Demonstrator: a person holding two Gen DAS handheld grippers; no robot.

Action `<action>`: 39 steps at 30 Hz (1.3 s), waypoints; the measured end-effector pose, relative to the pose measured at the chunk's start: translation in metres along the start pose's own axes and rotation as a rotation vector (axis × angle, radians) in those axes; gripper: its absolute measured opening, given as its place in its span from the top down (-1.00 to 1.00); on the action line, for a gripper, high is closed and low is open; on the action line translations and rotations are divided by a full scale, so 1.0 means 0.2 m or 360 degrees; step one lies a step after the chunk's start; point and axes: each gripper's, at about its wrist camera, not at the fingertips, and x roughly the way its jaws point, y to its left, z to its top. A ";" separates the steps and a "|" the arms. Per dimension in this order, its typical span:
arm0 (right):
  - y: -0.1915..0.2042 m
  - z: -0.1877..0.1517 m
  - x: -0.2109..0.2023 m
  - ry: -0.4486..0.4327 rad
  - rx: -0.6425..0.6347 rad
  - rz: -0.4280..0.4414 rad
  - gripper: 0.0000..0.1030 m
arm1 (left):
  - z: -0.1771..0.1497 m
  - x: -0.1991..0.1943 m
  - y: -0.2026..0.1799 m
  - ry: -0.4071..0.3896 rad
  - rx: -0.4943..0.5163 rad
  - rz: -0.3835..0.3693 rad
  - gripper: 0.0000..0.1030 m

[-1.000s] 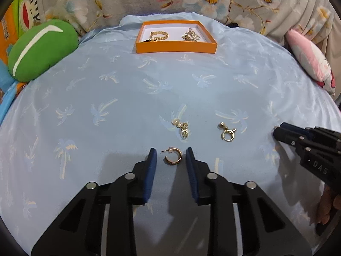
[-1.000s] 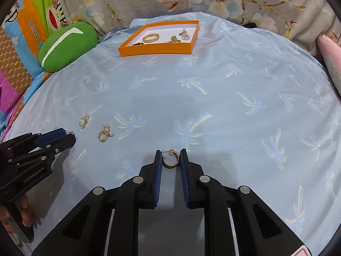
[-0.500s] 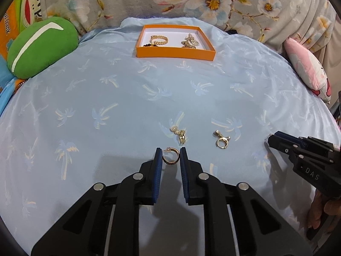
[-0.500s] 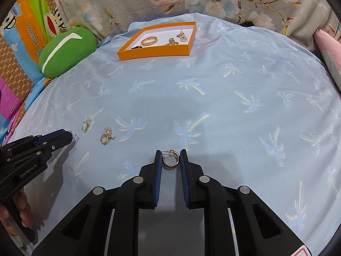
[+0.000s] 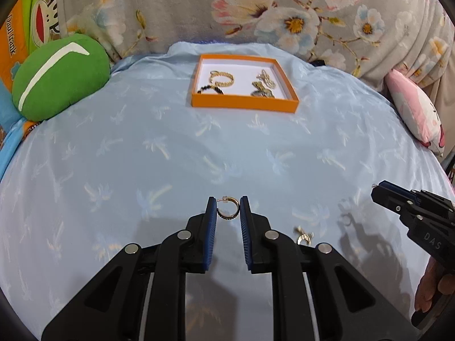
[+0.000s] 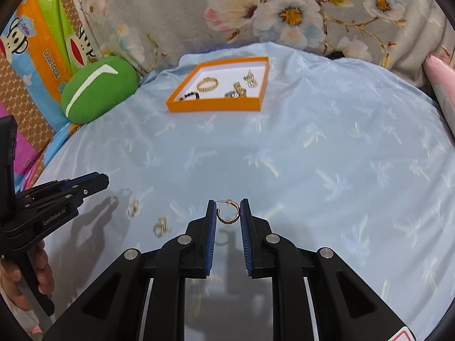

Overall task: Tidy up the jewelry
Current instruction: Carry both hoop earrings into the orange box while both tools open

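My left gripper (image 5: 228,209) is shut on a gold hoop earring (image 5: 227,213) and holds it above the blue sheet. My right gripper (image 6: 228,211) is shut on a second gold hoop earring (image 6: 227,214), also lifted. An orange tray (image 5: 244,104) with gold chains and other pieces stands at the far middle; it also shows in the right wrist view (image 6: 213,105). Two loose gold earrings lie on the sheet (image 6: 161,227) (image 6: 133,207); one shows in the left wrist view (image 5: 304,237), half hidden by my finger.
A green cushion (image 5: 57,76) lies at the far left, and a pink cushion (image 5: 415,113) at the right edge. Floral fabric backs the bed. The blue palm-print sheet (image 5: 170,156) covers the whole surface. The other gripper shows at each view's side (image 5: 412,213) (image 6: 57,199).
My left gripper closed on the hoop earring and lifted it. Both grippers have risen and moved forward toward the tray, each carrying a hoop. The loose earrings stayed behind on the sheet.
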 end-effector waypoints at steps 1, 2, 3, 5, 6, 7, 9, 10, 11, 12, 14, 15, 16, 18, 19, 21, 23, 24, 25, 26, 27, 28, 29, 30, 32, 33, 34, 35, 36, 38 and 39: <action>0.00 0.04 0.01 -0.0011 -0.0003 0.0004 0.70 | 0.03 0.01 0.01 -0.0009 -0.0004 0.0003 0.69; -0.01 0.08 0.02 -0.0025 -0.0008 0.0006 0.70 | 0.07 0.02 0.01 -0.0020 -0.0007 0.0009 0.69; -0.01 0.12 0.04 -0.0040 -0.0014 0.0008 0.70 | 0.12 0.04 0.02 -0.0032 -0.0007 0.0015 0.69; -0.01 0.21 0.08 -0.0068 -0.0028 0.0008 0.70 | 0.20 0.08 0.04 -0.0049 -0.0010 0.0022 0.69; -0.01 0.27 0.11 -0.0084 -0.0037 0.0006 0.70 | 0.24 0.10 0.05 -0.0053 -0.0014 0.0019 0.69; -0.01 0.32 0.13 -0.0097 -0.0042 0.0005 0.70 | 0.29 0.12 0.06 -0.0061 -0.0020 0.0016 0.69; -0.01 0.44 0.20 -0.0120 -0.0041 0.0019 0.70 | 0.39 0.17 0.07 -0.0083 -0.0024 0.0014 0.69; -0.02 0.49 0.23 -0.0127 -0.0038 0.0026 0.70 | 0.45 0.19 0.07 -0.0096 -0.0023 0.0018 0.69; -0.02 0.55 0.26 -0.0134 -0.0035 0.0032 0.70 | 0.50 0.22 0.08 -0.0105 -0.0022 0.0011 0.69; -0.03 0.61 0.31 -0.0140 -0.0033 0.0038 0.70 | 0.56 0.25 0.08 -0.0115 -0.0019 0.0006 0.69; -0.03 0.74 0.40 -0.0153 -0.0032 0.0039 0.70 | 0.68 0.32 0.07 -0.0139 -0.0007 0.0008 0.69; -0.03 0.79 0.44 -0.0157 -0.0034 0.0037 0.70 | 0.73 0.36 0.07 -0.0150 0.0002 0.0022 0.69; -0.03 0.85 0.49 -0.0160 -0.0036 0.0034 0.70 | 0.80 0.40 0.07 -0.0157 0.0007 0.0028 0.69; -0.04 0.96 0.59 -0.0160 -0.0036 0.0027 0.70 | 0.91 0.50 0.07 -0.0159 0.0006 0.0019 0.69; -0.04 1.02 0.64 -0.0160 -0.0031 0.0024 0.70 | 0.97 0.56 0.07 -0.0158 0.0004 0.0027 0.69; -0.05 1.12 0.75 -0.0145 -0.0009 0.0027 0.69 | 1.09 0.67 0.07 -0.0152 0.0002 0.0039 0.69; -0.07 1.20 0.85 -0.0131 0.0009 0.0023 0.69 | 1.18 0.77 0.06 -0.0142 0.0004 0.0015 0.69; -0.08 1.23 0.90 -0.0120 0.0015 0.0020 0.69 | 1.22 0.82 0.06 -0.0141 0.0009 0.0030 0.69; -0.09 1.25 0.94 -0.0108 0.0023 0.0020 0.69 | 1.25 0.86 0.05 -0.0134 0.0018 0.0041 0.69; -0.10 1.28 0.99 -0.0091 0.0031 0.0023 0.69 | 1.28 0.92 0.05 -0.0123 0.0024 0.0046 0.69; -0.11 1.30 1.03 -0.0082 0.0035 0.0018 0.69 | 1.31 0.97 0.05 -0.0114 0.0020 0.0052 0.69; -0.12 1.31 1.07 -0.0072 0.0034 0.0009 0.69 | 1.33 1.02 0.05 -0.0099 0.0015 0.0048 0.69; -0.12 1.33 1.12 -0.0060 0.0031 0.0001 0.69 | 1.35 1.07 0.06 -0.0083 0.0006 0.0050 0.69; -0.13 1.33 1.14 -0.0054 0.0029 -0.0006 0.69 | 1.37 1.12 0.06 -0.0067 -0.0003 0.0054 0.69; -0.14 1.35 1.20 -0.0036 0.0025 -0.0009 0.69 | 1.39 1.18 0.06 -0.0049 -0.0006 0.0058 0.69; -0.15 1.36 1.23 -0.0024 0.0023 -0.0011 0.69 | 1.40 1.22 0.05 -0.0043 0.0001 0.0070 0.69; -0.15 1.36 1.26 -0.0013 0.0020 -0.0012 0.69 | 1.40 1.24 0.05 -0.0039 0.0006 0.0074 0.69; -0.15 1.37 1.28 -0.0001 0.0018 -0.0013 0.69 | 1.41 1.26 0.05 -0.0033 0.0011 0.0083 0.69; -0.16 1.37 1.30 0.0009 0.0019 -0.0016 0.69 | 1.41 1.28 0.04 -0.0027 0.0017 0.0090 0.68; -0.17 1.36 1.33 0.0024 0.0022 -0.0031 0.68 | 1.42 1.31 0.04 -0.0023 0.0019 0.0104 0.67; -0.18 1.36 1.34 0.0012 0.0031 -0.0041 0.66 | 1.42 1.32 0.04 -0.0021 0.0019 0.0135 0.47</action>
